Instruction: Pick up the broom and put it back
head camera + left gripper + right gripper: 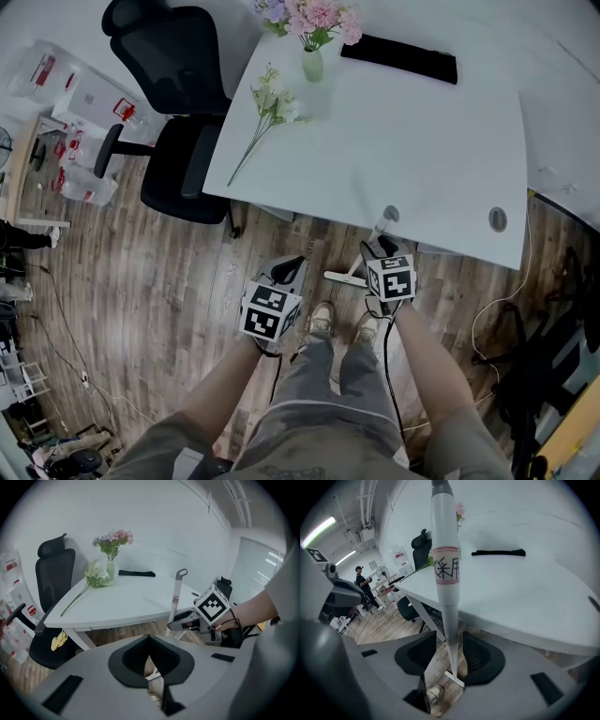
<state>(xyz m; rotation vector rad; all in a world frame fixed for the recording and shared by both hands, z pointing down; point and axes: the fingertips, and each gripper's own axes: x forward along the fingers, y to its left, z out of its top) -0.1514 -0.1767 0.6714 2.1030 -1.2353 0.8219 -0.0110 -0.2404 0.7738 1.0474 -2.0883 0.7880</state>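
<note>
The broom's white handle [382, 225] leans against the front edge of the white table [422, 141], its grey hanging loop [181, 573] above the tabletop. Its lower end [454, 678] rests on the wooden floor by my shoes [323, 321]. My right gripper [380, 247] stands around the handle [446, 573] with its jaws apart; floor shows between the handle and the left pad, so nothing is gripped. In the left gripper view the right gripper [180, 623] sits just beside the handle [176, 597]. My left gripper [291, 269] hangs to the left, shut and empty.
A black office chair [178, 112] stands left of the table. On the table are a vase of flowers [312, 28], a loose flower stem [267, 108] and a long black object [398, 58]. Cables [506, 309] lie on the floor at the right. A person [360, 581] stands far off.
</note>
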